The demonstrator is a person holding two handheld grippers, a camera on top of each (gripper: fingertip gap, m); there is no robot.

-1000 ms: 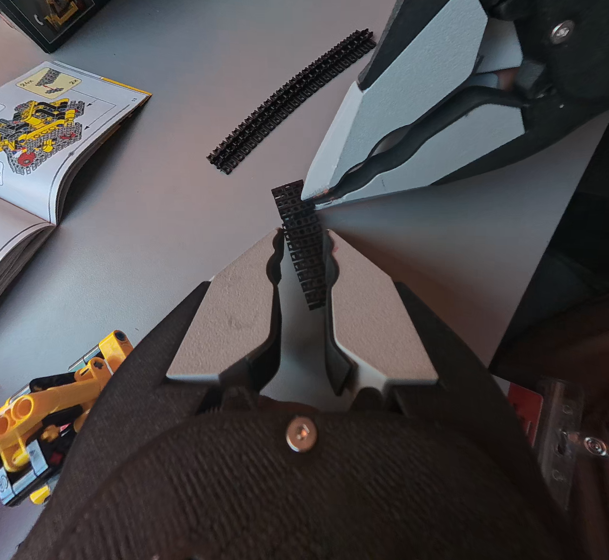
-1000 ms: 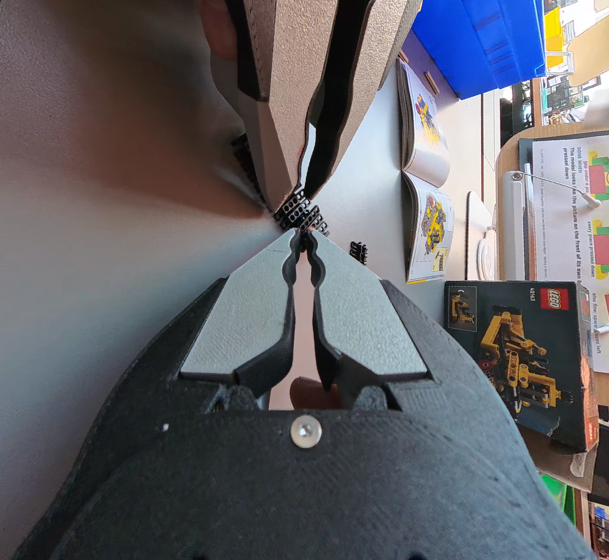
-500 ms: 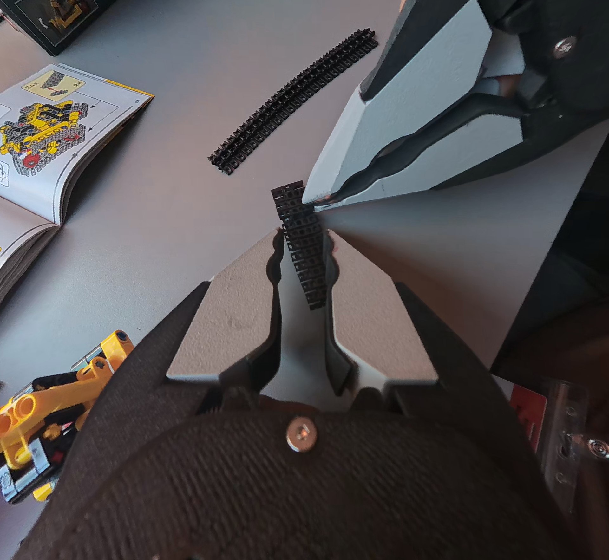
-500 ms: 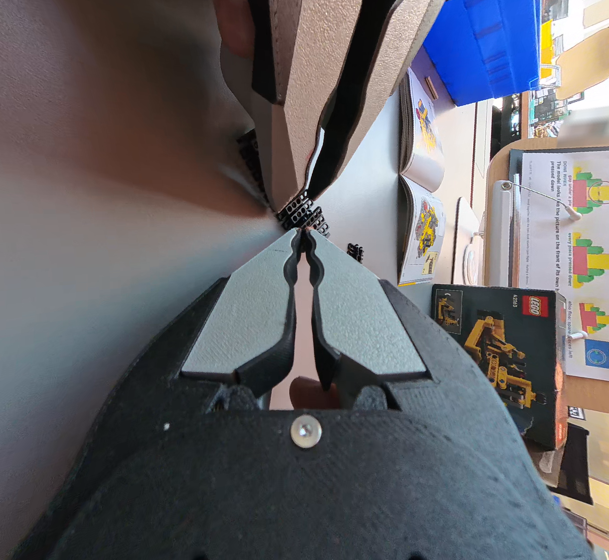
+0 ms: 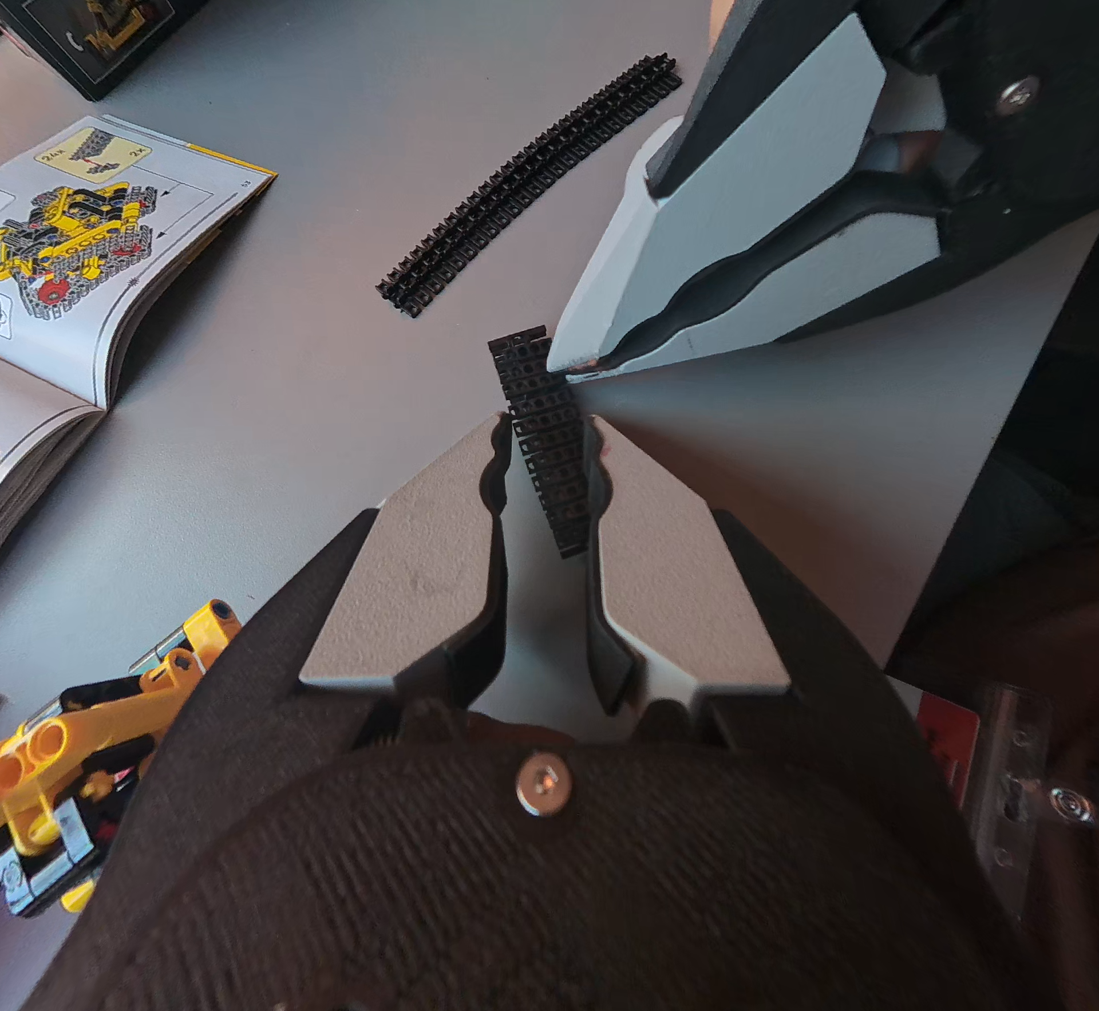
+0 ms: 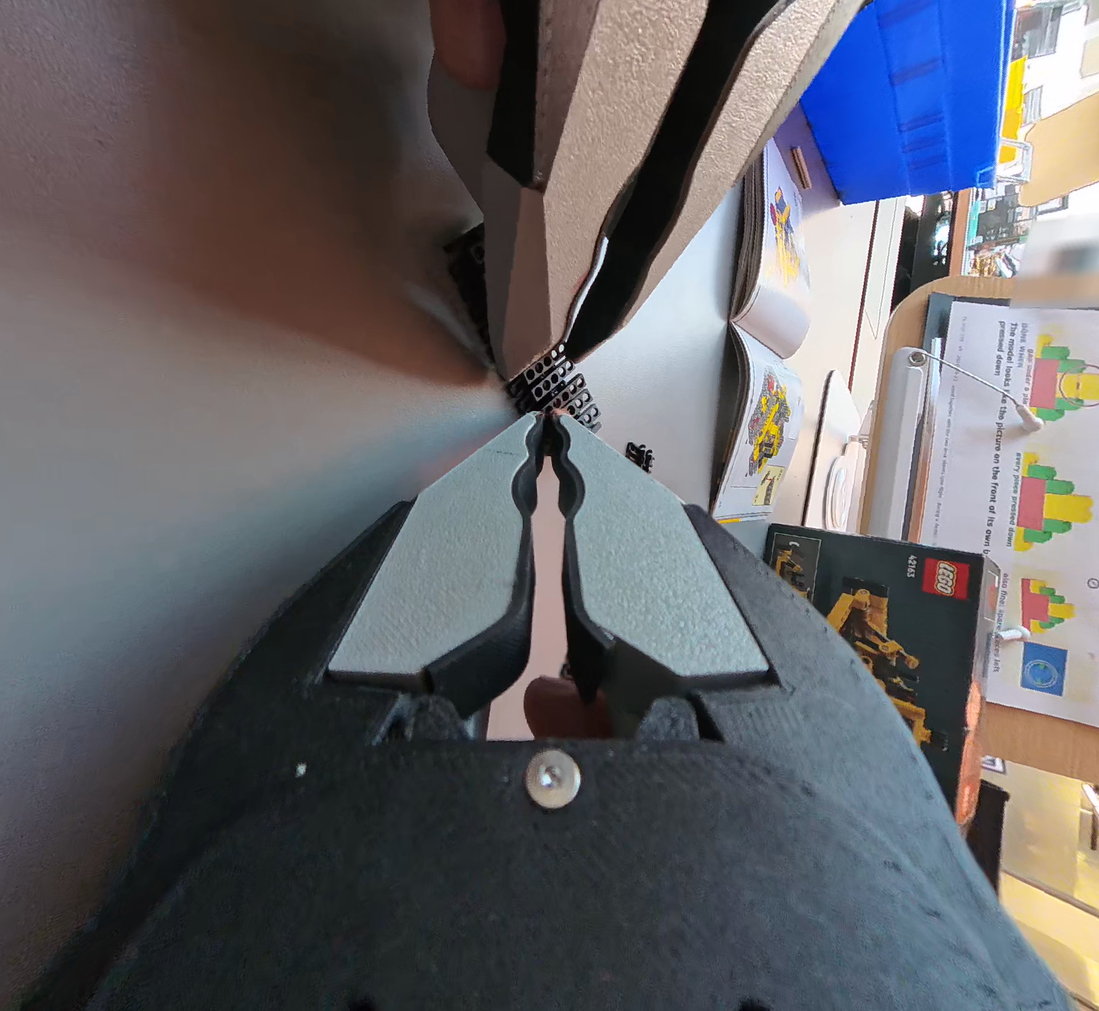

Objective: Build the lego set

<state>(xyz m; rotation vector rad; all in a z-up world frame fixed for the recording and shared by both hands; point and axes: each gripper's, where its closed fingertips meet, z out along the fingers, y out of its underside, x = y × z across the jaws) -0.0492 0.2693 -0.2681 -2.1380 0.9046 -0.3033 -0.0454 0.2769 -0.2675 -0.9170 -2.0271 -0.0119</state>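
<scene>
The left hand-held gripper (image 5: 547, 429) grips a short strip of black track links (image 5: 544, 435) between its fingers, the strip standing on edge on the grey table (image 5: 297, 447) and poking out ahead of the fingertips. The right hand-held gripper (image 5: 586, 370) is clenched, its tips touching the strip's side near the free end; whether a link is caught between those tips cannot be told. Over the last second almost nothing has shifted: both tools hold their places and the strip stays the same length, which suggests a link is being pressed or steadied at the end rather than a new piece fetched, and the track step is still under way.

The left wrist view alone shows a second, longer track (image 5: 529, 185) lying flat beyond both tools, well apart from them, an open instruction booklet (image 5: 137, 233) off to the left, and the part-built yellow model (image 5: 89, 744) close beside the left tool's body.

The right wrist view shows what the other hides: the strip's far end (image 6: 556, 384) touching the closed tips of the right tool (image 6: 547, 417), the set's black box (image 6: 880, 625) to the right, a blue bin (image 6: 922, 60) further off, and a sheet of coloured brick diagrams (image 6: 1046, 506) propped up behind.
</scene>
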